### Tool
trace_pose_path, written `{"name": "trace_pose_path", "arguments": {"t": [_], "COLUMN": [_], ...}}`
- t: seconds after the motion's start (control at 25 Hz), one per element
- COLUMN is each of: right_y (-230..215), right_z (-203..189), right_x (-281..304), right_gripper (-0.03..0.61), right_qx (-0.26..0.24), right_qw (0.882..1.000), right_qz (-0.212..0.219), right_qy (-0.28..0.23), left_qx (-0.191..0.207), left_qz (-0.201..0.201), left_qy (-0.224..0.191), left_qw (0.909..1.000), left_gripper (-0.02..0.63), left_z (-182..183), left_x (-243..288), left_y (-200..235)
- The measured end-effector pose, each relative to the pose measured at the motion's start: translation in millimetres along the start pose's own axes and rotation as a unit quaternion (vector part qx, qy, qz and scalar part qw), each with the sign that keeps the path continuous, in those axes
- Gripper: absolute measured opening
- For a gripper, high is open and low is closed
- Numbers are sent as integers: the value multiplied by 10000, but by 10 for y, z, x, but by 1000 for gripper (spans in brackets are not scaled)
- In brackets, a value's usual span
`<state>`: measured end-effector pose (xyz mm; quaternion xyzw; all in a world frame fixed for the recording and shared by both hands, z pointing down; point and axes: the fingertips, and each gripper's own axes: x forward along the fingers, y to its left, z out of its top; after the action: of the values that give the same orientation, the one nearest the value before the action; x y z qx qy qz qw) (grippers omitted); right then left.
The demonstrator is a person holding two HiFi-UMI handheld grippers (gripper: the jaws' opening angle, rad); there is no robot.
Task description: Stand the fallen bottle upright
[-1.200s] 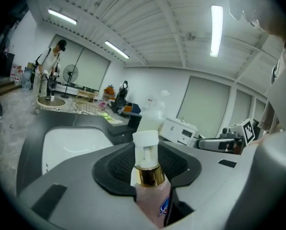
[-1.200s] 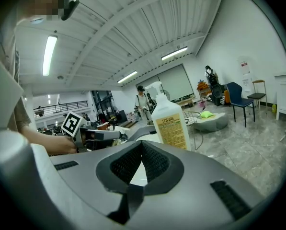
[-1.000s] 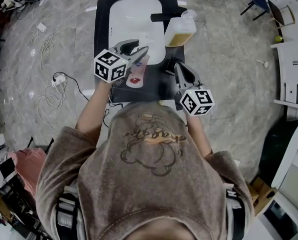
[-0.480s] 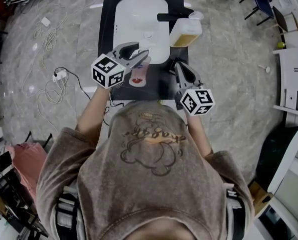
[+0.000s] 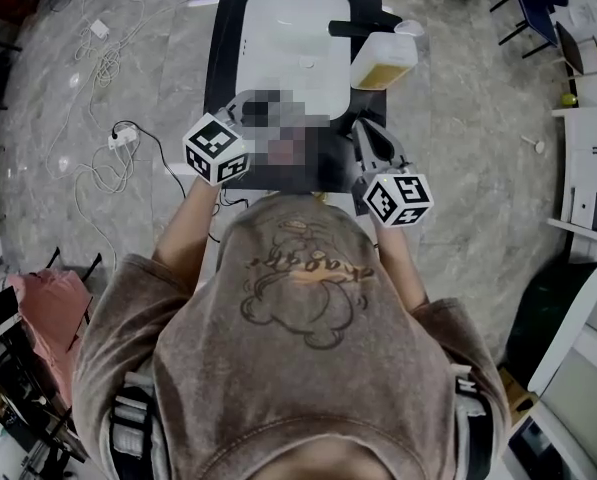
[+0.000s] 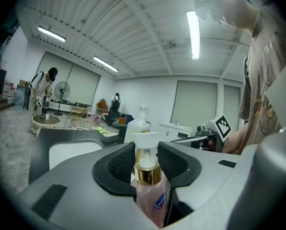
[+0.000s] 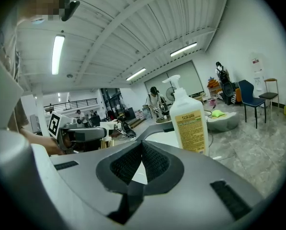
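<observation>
A pink soap bottle (image 6: pixel 151 201) with a gold collar and a white pump stands upright between the pads of my left gripper (image 6: pixel 146 153), which is shut on its neck. In the head view a blurred patch covers the bottle and the left jaws; only the left marker cube (image 5: pixel 216 149) shows. My right gripper (image 7: pixel 142 147) is shut with nothing between its pads, and it hovers over the black counter (image 5: pixel 340 164) to the right of the left gripper (image 7: pixel 85 135).
A white sink basin (image 5: pixel 296 38) is set in the counter beyond both grippers, with a black faucet (image 5: pixel 363 30) at its right. A big pump bottle of yellow liquid (image 5: pixel 383 63) stands beside the faucet. Cables (image 5: pixel 108 63) lie on the floor at left.
My left gripper has shifted a little towards the sink with the pink bottle in it. The bottle showed tilted in the jaws before; a blurred patch hides it now. The right gripper has barely moved.
</observation>
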<state>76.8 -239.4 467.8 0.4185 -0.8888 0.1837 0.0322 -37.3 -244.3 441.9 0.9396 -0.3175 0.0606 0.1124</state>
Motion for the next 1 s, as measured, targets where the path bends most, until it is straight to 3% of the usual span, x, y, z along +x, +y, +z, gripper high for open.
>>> {"name": "trace_pose_path", "arguments": {"t": [1.0], "right_y": [502], "right_z": [-57], "right_x": [-43], "right_gripper": [-2], "right_qx": [-168], "right_qw": [9984], "right_qz": [526], "right_qy": [123], "left_qx": [-7], "left_qz": [-18], "left_qy": [-57], "left_qw": [10000], "left_gripper": [163], "left_z": [-44], "left_x": [-573], "left_y": [-595]}}
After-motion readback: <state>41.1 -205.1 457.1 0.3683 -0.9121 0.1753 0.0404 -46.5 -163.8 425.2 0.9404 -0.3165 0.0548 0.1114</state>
